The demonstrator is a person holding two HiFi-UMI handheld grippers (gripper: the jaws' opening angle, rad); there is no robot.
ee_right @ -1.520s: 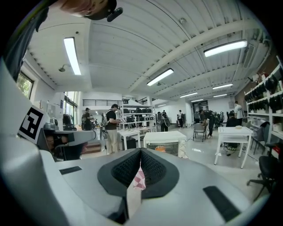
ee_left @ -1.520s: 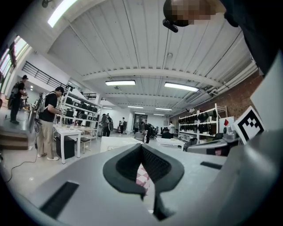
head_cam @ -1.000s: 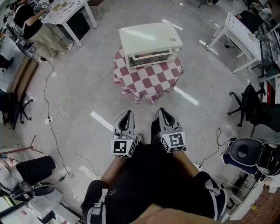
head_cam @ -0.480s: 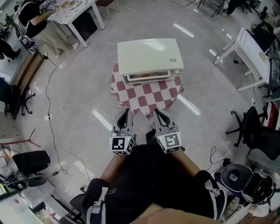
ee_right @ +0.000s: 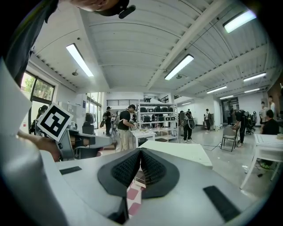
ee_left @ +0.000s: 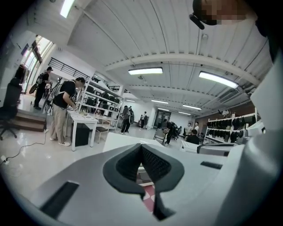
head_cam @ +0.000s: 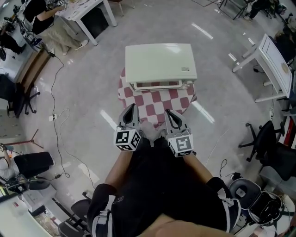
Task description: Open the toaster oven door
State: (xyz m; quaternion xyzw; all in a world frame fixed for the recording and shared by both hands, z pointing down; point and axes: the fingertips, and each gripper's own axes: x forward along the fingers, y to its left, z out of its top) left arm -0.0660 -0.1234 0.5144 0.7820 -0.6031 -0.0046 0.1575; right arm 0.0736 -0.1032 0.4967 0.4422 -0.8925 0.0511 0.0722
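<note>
Sitting on checkered cloth [head_cam: 157, 102], cream toaster oven [head_cam: 160, 62], door [head_cam: 156, 85] shut, left gripper [head_cam: 131, 110] and right gripper [head_cam: 169, 115] closed

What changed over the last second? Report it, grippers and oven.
The person stepped closer: the toaster oven and its checkered cloth now lie just ahead of the left gripper and right gripper, whose tips overlap the cloth's near edge in the head view. Nothing was grasped or released. Unchanged: both grippers shut, empty, side by side; oven door closed.

Glossy grey floor [head_cam: 83, 83], white desks [head_cam: 85, 11]
</note>
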